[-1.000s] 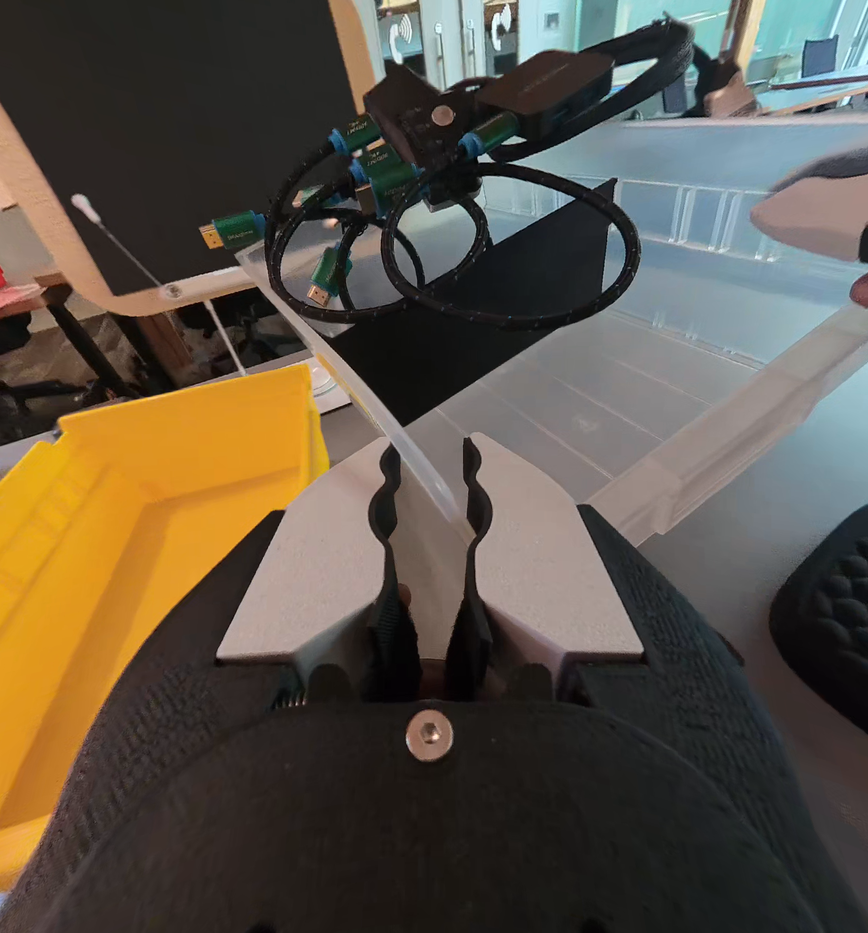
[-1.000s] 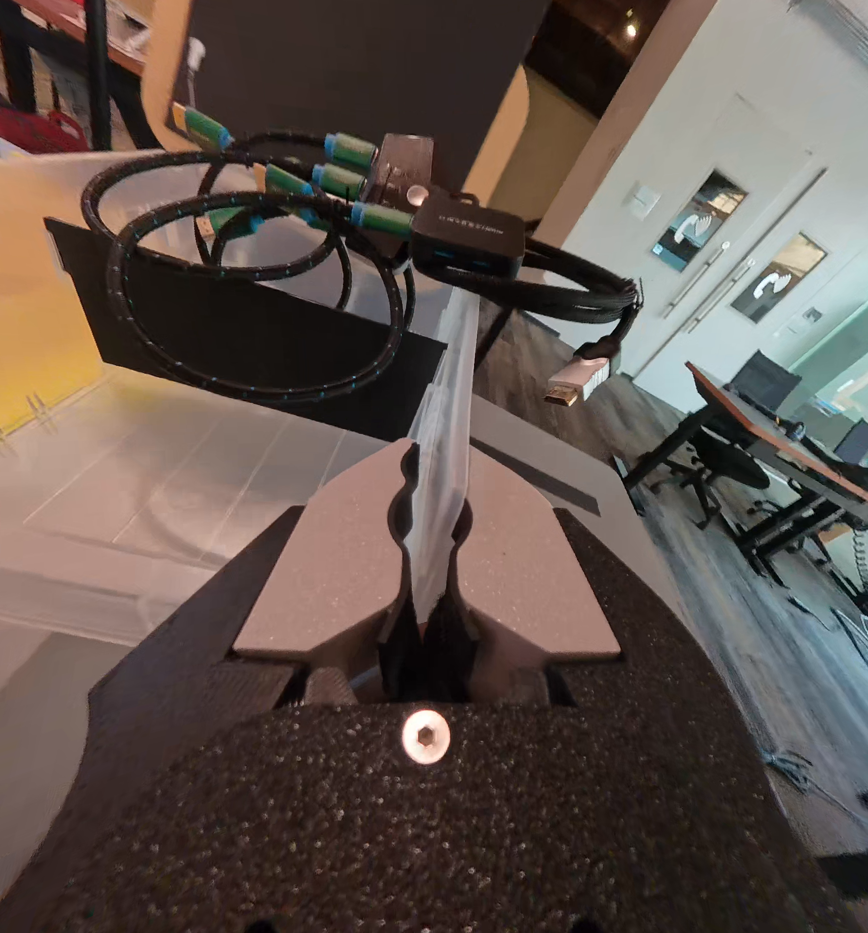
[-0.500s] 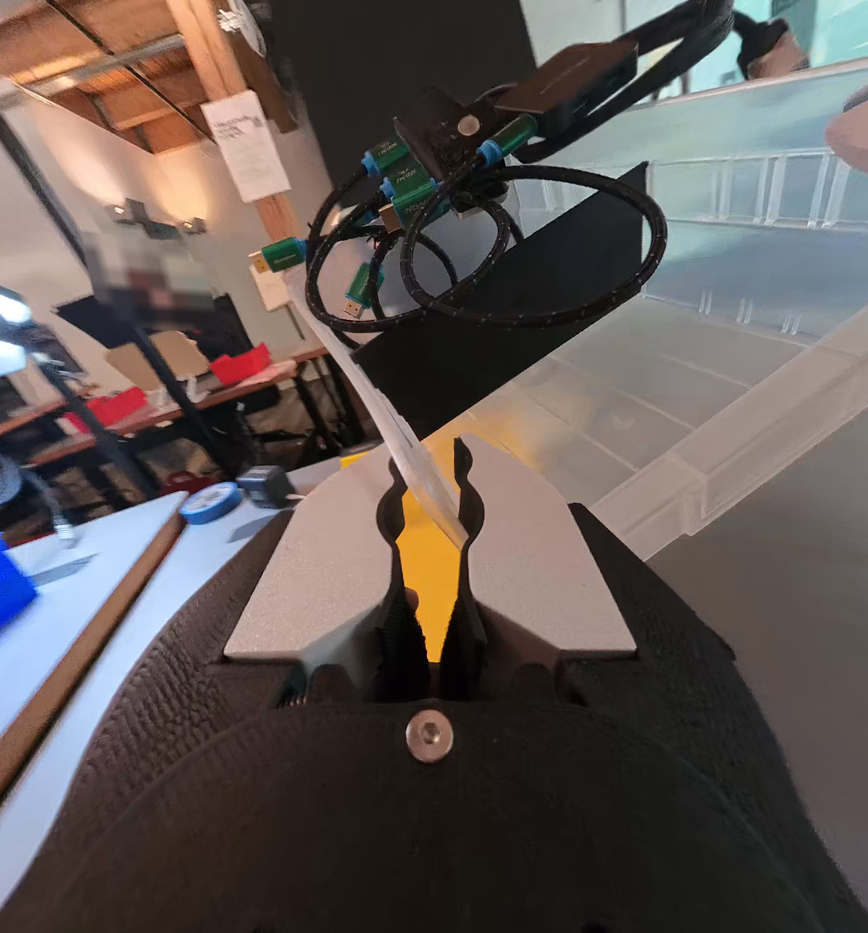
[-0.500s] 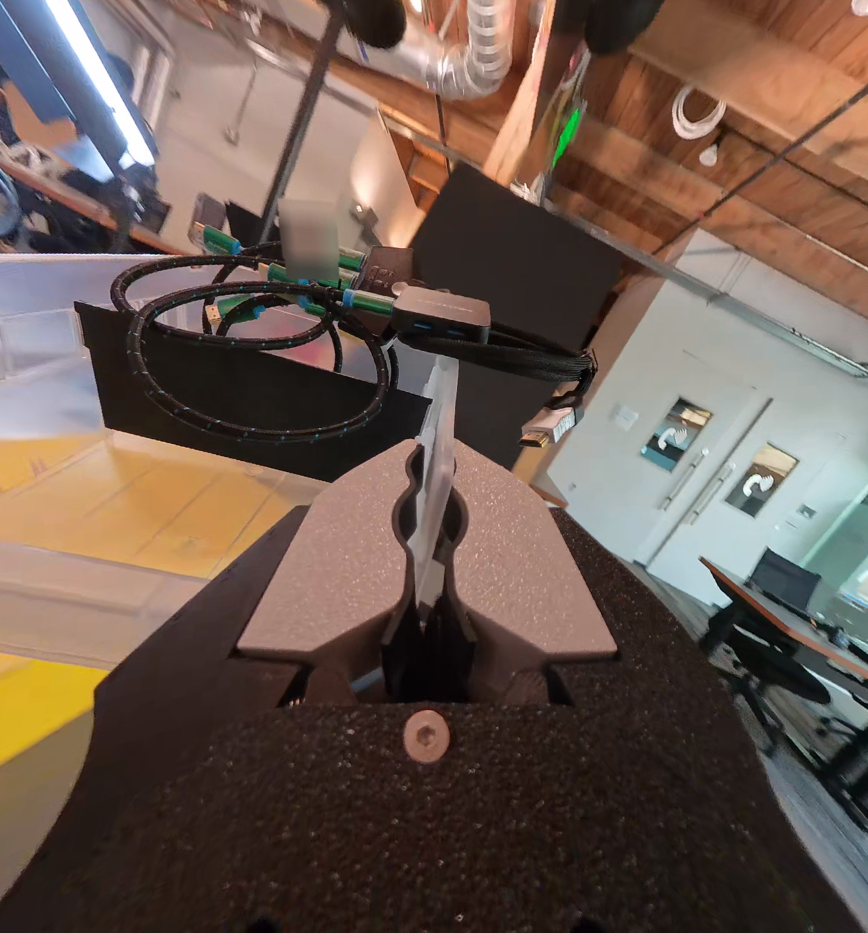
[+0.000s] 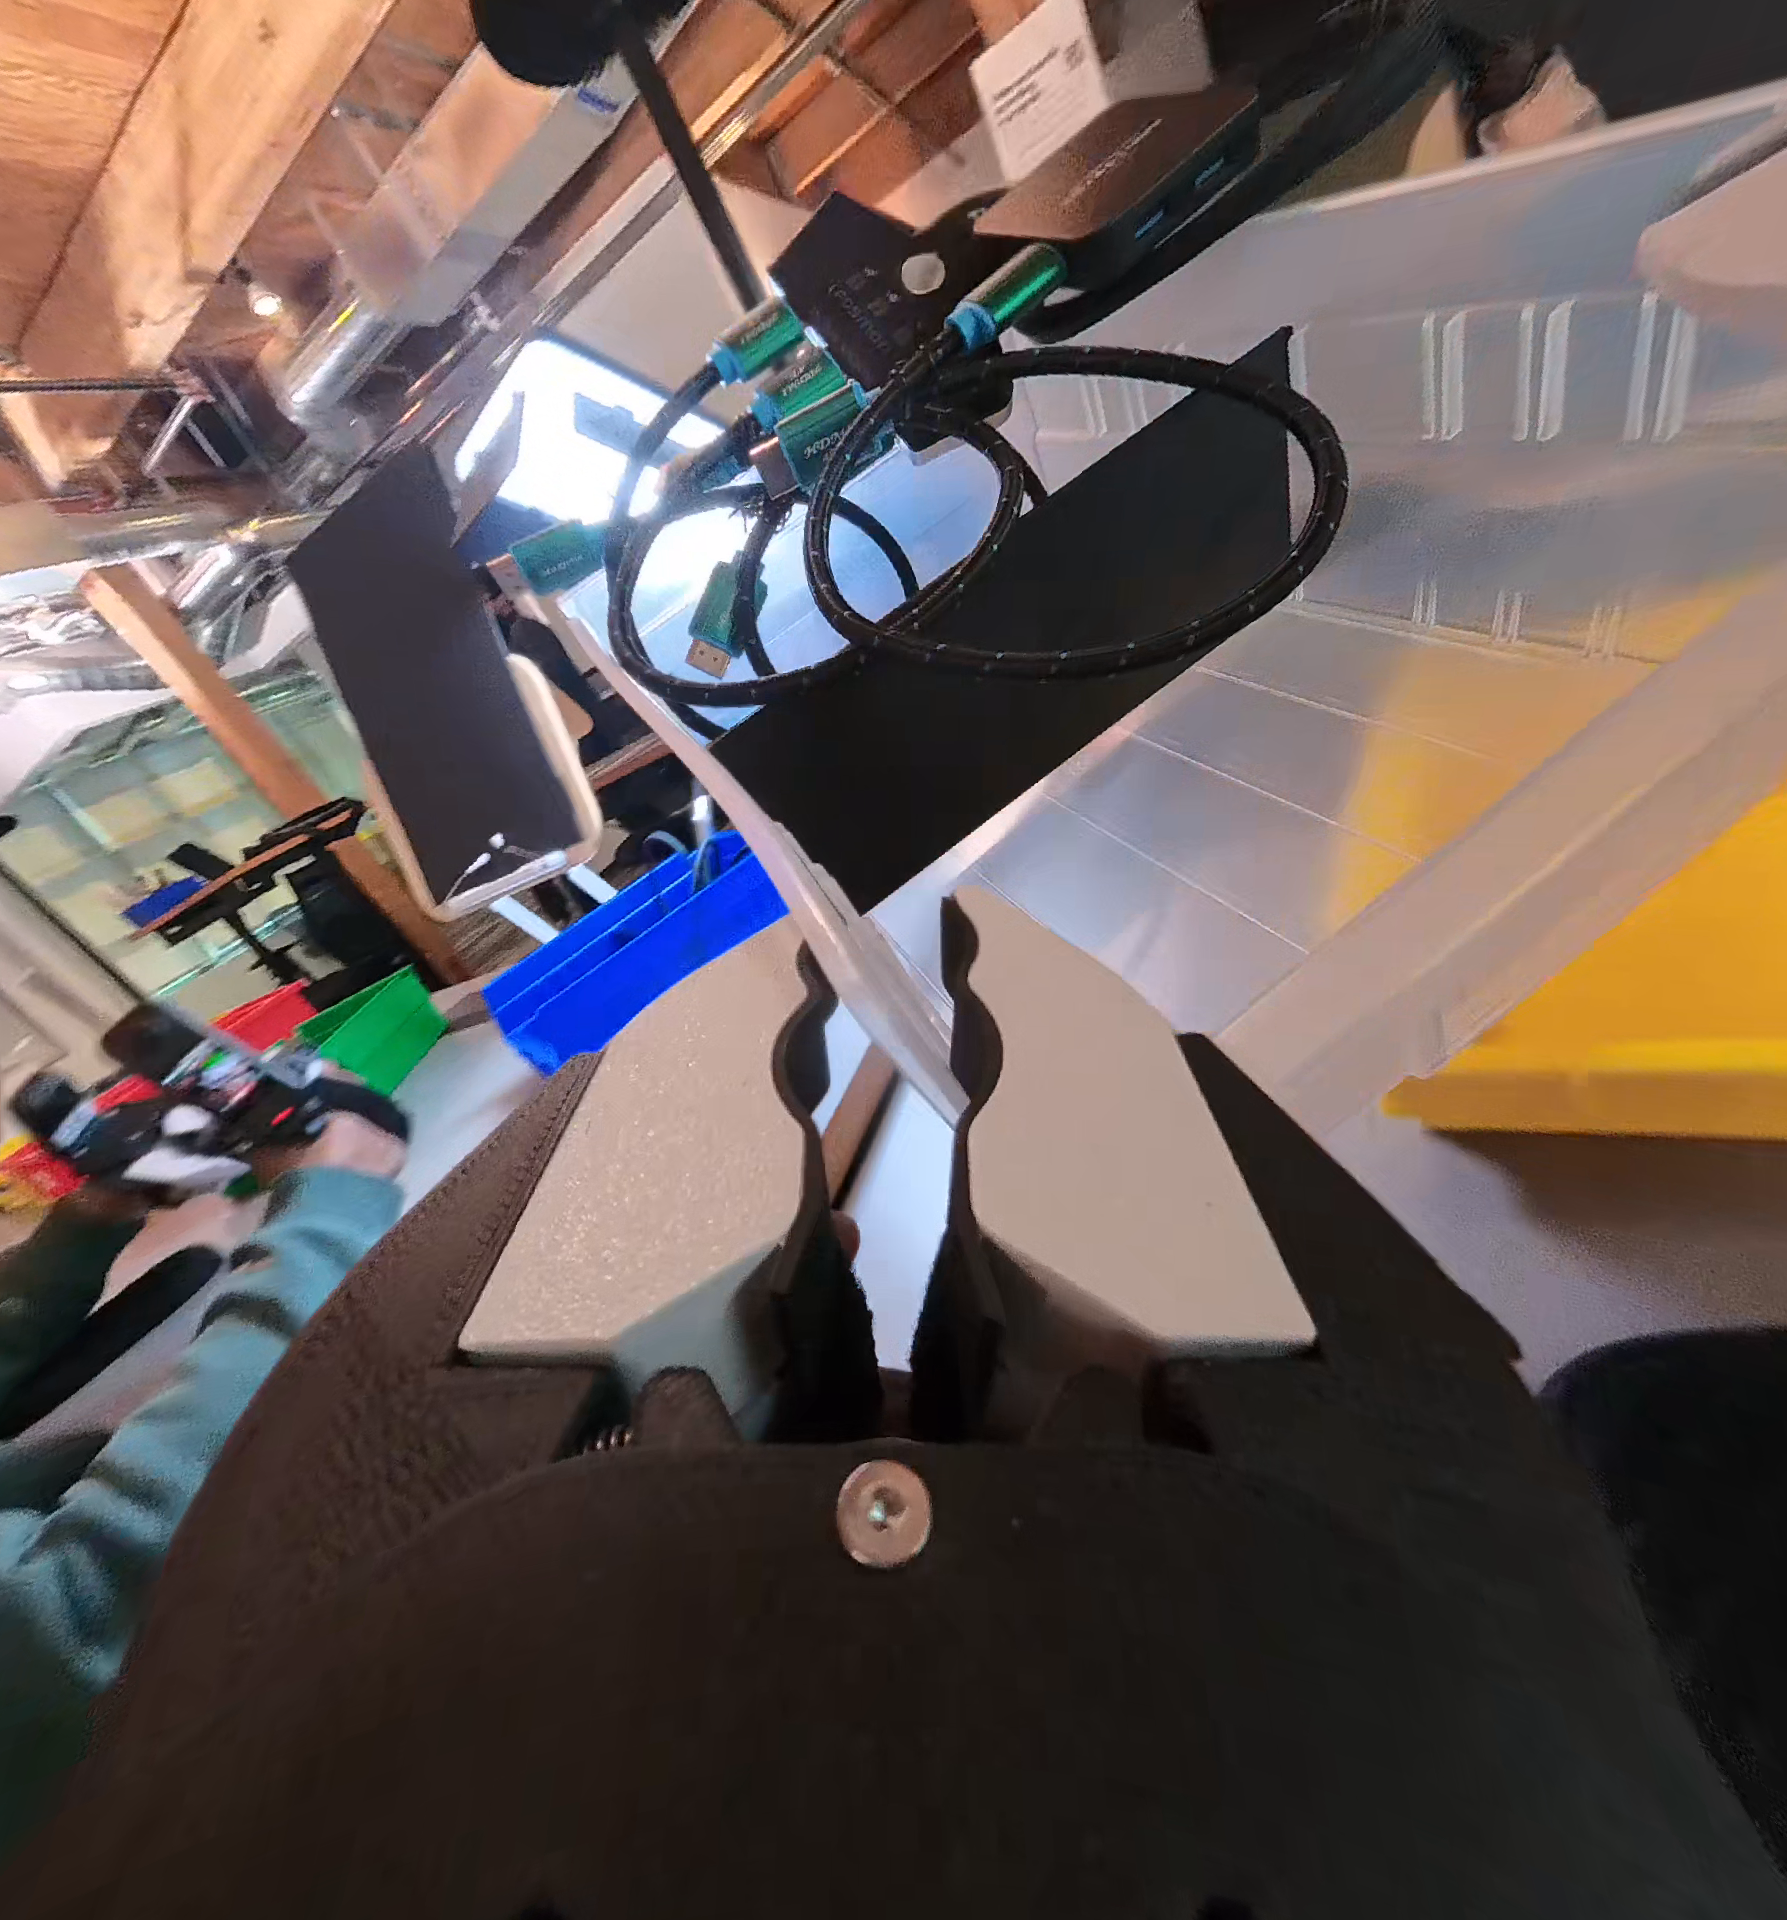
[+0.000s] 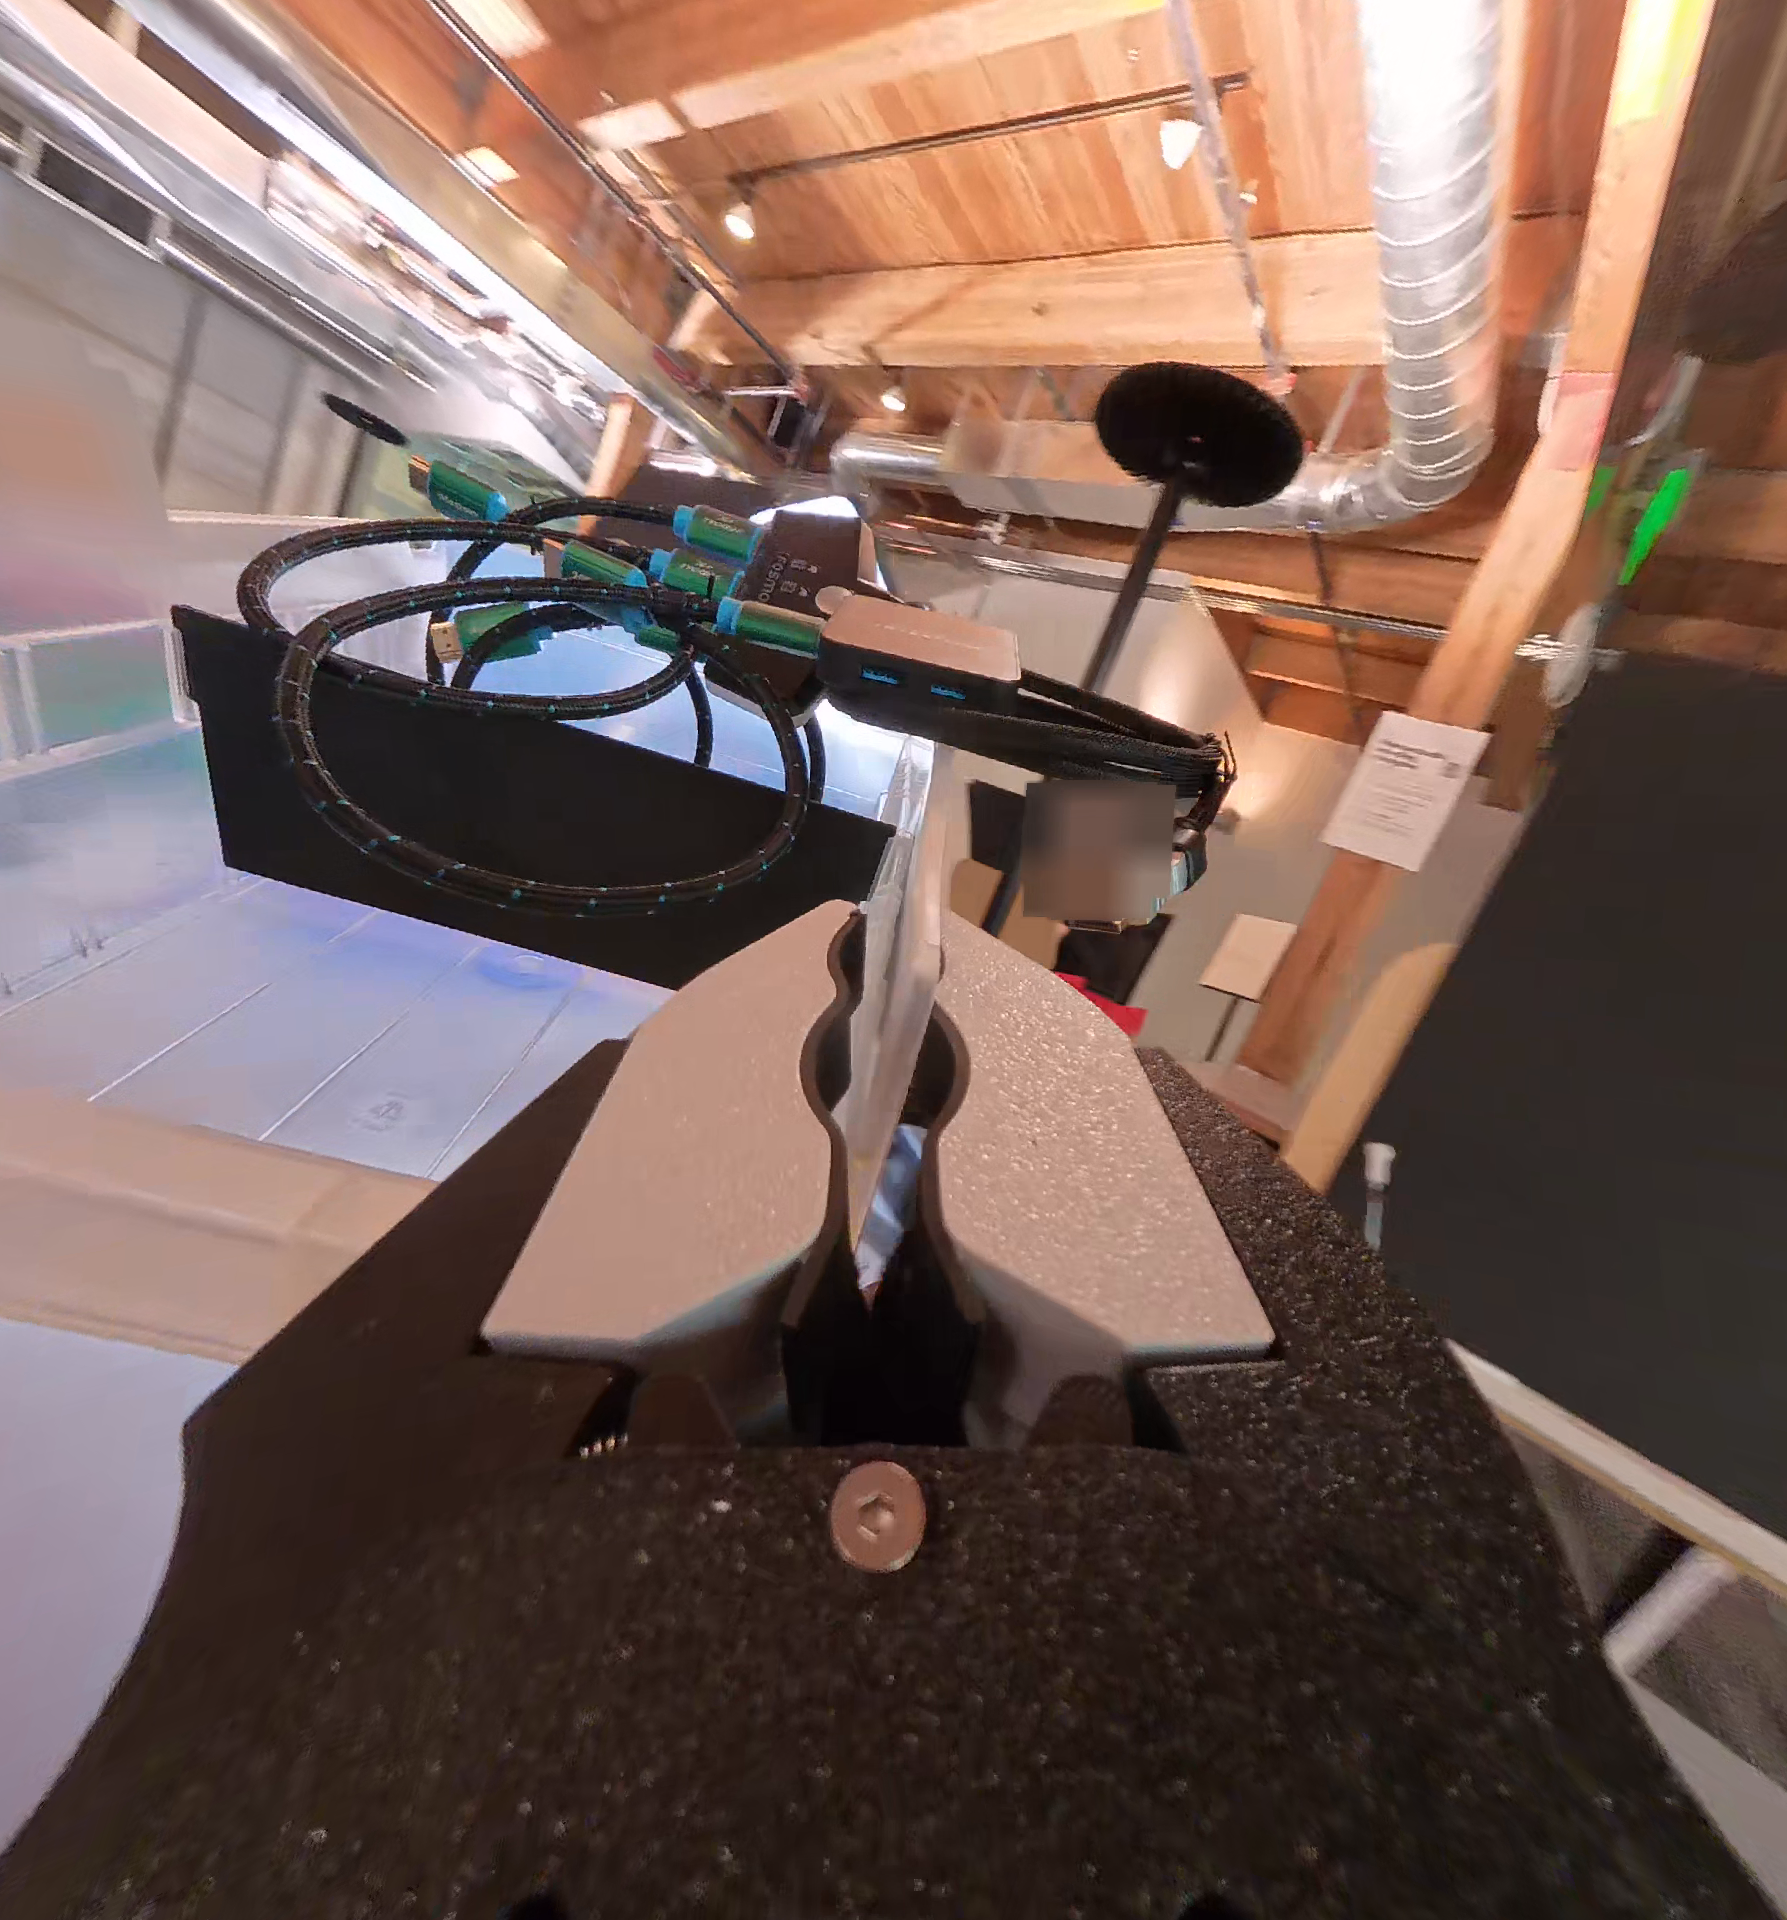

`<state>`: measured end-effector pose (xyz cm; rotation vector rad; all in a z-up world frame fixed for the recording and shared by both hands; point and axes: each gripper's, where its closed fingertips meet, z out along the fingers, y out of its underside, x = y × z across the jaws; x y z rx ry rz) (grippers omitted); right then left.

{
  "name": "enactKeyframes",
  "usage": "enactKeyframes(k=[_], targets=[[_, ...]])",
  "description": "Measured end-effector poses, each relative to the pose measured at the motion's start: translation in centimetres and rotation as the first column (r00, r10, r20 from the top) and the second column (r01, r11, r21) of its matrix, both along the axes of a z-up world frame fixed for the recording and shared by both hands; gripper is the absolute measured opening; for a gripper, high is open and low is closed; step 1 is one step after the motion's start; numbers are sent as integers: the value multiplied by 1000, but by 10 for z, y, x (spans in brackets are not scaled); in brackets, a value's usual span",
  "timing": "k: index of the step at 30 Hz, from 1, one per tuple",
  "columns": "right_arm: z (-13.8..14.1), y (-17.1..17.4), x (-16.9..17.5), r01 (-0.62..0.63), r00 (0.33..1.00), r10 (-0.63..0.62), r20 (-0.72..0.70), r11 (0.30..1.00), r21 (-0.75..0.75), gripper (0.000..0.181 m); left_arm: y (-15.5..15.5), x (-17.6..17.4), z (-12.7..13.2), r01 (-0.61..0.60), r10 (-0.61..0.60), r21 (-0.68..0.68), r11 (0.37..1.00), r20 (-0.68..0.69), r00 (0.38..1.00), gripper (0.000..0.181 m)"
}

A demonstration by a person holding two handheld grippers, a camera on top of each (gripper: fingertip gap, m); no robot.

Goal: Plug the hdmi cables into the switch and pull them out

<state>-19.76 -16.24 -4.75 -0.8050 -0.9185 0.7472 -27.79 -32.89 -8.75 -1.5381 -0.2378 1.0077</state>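
Observation:
A clear plastic bin (image 5: 1491, 748) is held tilted between both grippers. It holds a black HDMI switch (image 5: 858, 281) with green-ended braided cables (image 5: 1076, 623) plugged in, a dark hub (image 5: 1128, 177) and a black divider (image 5: 1024, 727). Two green plugs hang loose (image 5: 712, 623). My left gripper (image 5: 878, 914) is shut on the bin's left wall (image 5: 847, 966). My right gripper (image 6: 894, 925) is shut on the bin's right wall (image 6: 899, 997). The right wrist view shows the switch (image 6: 806, 566), the hub (image 6: 920, 660) and the cable loops (image 6: 556, 883) near the bin's far end.
A yellow bin (image 5: 1699, 956) lies below the clear bin at the right. A blue bin (image 5: 619, 966) and a green one (image 5: 380, 1023) stand on the table at the left. A person's teal sleeve (image 5: 89, 1455) is at the lower left. A black panel (image 6: 1647, 1039) stands to the right.
Both grippers have swung upward and turned with the clear bin in their grip. The ceiling now shows, and the yellow bin has passed from the left to the right of the left wrist view.

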Motion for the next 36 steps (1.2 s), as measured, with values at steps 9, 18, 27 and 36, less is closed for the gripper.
enactKeyframes(k=[9,18,27,36], targets=[[-63,-44,-45,-130,986,135,94,989,-66,9,-48,-24,-58,-98,102,-63,993,73,992,17],[-128,-41,-58,-107,959,128,253,989,-97,10,-45,-37,-125,-87,112,-122,989,211,971,16],[-205,-33,-66,-68,821,87,564,996,-55,35,-35,-61,-167,-80,106,-139,987,189,976,17],[-148,38,31,112,886,-47,461,987,-114,108,-53,-55,-146,-95,99,-27,995,238,966,62]])
